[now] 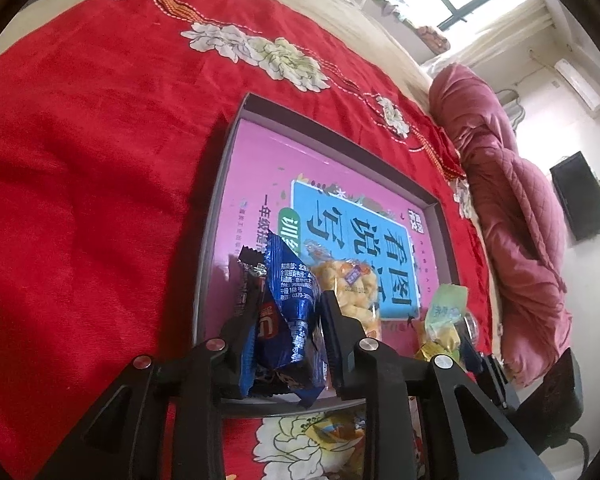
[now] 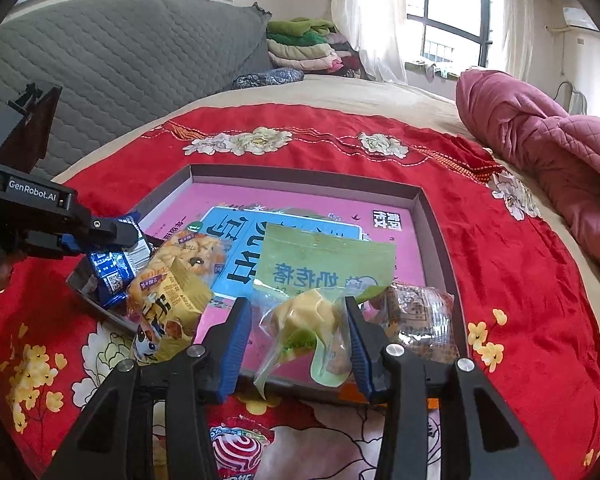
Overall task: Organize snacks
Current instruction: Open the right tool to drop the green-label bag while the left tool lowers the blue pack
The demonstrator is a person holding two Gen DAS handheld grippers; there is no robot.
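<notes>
A shallow grey box lid [image 1: 220, 184] with a pink book in it lies on the red bedspread; it also shows in the right wrist view [image 2: 300, 172]. My left gripper [image 1: 286, 316] is shut on a blue snack packet [image 1: 288, 312] over the lid's near left corner; the packet shows in the right wrist view [image 2: 114, 272]. My right gripper [image 2: 298, 320] holds a green-and-clear packet with a yellow candy [image 2: 312, 304] between its jaws over the lid's near edge. A yellow puffed-snack bag [image 1: 348, 288] and a yellow packet [image 2: 168, 304] lie in the lid.
A clear brown-printed packet [image 2: 416, 316] lies in the lid's near right corner. A pink swirl snack [image 2: 236, 448] lies on the bedspread below the lid. A pink quilt [image 2: 548, 152] is bundled at the right. A grey headboard [image 2: 120, 56] stands behind.
</notes>
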